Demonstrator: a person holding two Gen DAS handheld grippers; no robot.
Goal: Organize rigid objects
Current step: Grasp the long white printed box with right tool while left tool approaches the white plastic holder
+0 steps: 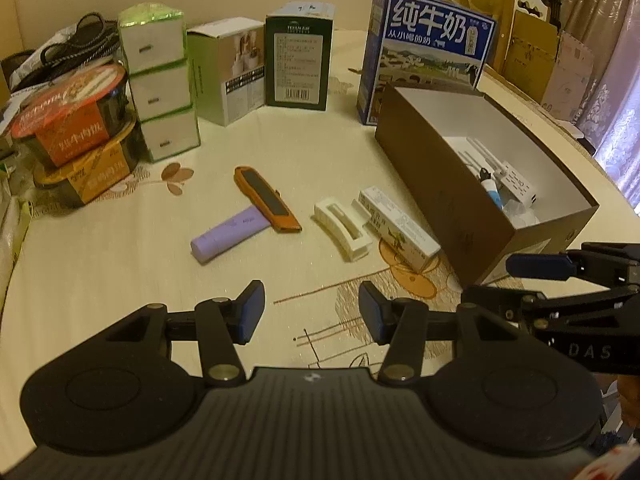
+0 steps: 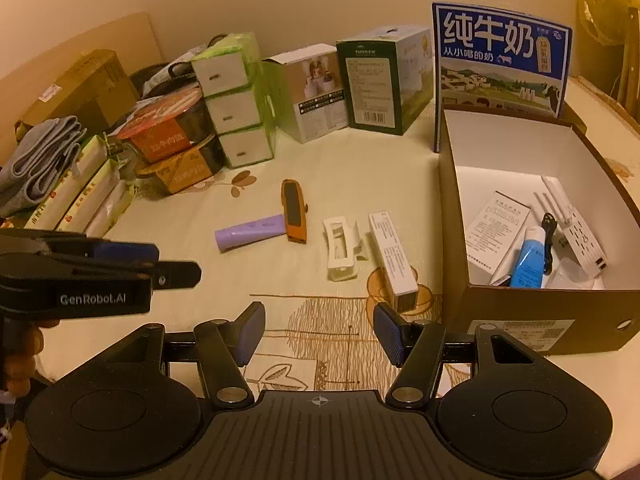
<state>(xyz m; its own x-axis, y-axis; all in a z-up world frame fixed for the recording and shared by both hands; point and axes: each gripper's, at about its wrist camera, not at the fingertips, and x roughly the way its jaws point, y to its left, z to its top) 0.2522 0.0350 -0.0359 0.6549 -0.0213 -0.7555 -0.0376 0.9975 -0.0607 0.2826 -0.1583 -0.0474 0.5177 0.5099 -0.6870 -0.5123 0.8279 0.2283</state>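
Left gripper (image 1: 311, 312) and right gripper (image 2: 319, 330) hovered over table (image 1: 120, 280), jaws apart, empty. Purple tube (image 1: 229, 233), orange knife (image 1: 267, 200), white clip (image 1: 343, 229), carton (image 1: 396, 227) lay beside open box (image 1: 440, 200).

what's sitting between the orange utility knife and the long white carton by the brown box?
One thing: the white plastic holder, lying flat on the tablecloth between the orange knife and the white carton. The right wrist view shows it best.

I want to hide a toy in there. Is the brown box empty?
Not empty. The open brown box already holds a blue tube, a white power strip and a leaflet.
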